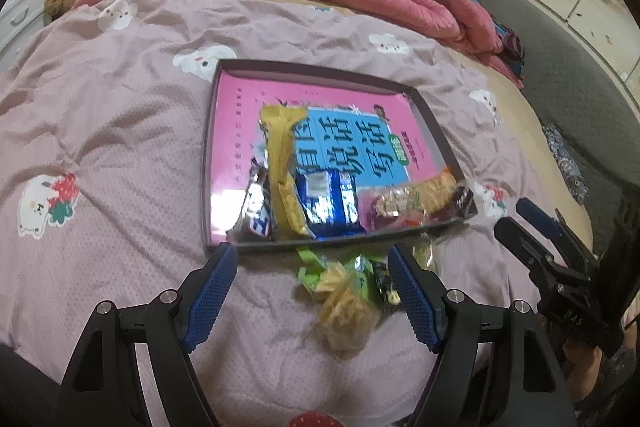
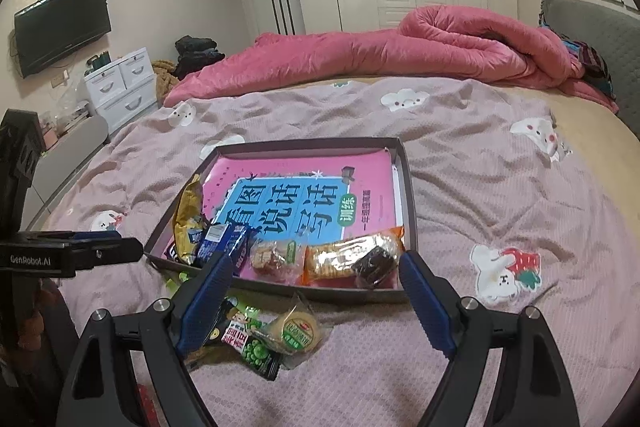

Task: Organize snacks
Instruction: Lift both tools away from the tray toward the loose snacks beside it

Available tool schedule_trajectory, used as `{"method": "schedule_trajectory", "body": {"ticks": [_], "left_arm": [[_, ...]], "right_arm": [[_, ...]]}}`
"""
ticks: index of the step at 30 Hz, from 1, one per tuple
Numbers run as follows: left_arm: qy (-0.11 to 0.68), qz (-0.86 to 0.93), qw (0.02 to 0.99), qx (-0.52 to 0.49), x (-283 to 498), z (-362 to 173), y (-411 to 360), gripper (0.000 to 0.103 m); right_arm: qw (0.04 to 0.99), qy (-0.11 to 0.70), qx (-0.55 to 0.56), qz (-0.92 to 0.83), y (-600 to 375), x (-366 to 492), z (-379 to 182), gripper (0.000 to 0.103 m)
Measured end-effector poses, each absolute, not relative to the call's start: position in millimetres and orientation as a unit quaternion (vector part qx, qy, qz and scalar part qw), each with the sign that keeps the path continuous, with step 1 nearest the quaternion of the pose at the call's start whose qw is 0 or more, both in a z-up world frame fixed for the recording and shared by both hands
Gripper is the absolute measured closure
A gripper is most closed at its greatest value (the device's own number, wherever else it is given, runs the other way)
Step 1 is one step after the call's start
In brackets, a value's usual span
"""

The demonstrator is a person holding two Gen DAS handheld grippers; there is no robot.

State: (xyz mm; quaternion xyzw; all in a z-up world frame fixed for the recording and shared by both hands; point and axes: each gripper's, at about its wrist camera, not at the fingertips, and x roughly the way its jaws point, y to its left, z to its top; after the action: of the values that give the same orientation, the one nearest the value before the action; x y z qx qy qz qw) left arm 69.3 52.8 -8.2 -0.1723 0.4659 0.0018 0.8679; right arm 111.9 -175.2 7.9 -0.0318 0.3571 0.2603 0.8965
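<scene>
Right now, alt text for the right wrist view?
The open right hand-held gripper hovers over a pink bedspread, its fingers framing the near edge of a shallow dark box with a pink book and a row of snack packets inside. A few loose snacks lie on the bedspread before the box; the left hand-held gripper enters at left.

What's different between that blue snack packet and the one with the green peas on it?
The blue packet lies inside the shallow box, wedged among other snacks at its near edge; the green pea packet lies outside it on the bedspread. The blue one is shiny foil with white print; the pea one is dark with bright green peas pictured. Both are small sealed packets, and neither is gripped.
</scene>
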Motion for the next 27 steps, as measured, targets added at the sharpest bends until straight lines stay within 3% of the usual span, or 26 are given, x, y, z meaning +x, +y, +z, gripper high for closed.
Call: {"method": "schedule_trajectory", "body": {"ticks": [27], "left_arm": [[0.525,-0.018,0.836,-0.159,60,-46,35,0.024]], "right_arm": [[0.869,0.412,-0.045,0.27,-166,101,-13,0.014]]}}
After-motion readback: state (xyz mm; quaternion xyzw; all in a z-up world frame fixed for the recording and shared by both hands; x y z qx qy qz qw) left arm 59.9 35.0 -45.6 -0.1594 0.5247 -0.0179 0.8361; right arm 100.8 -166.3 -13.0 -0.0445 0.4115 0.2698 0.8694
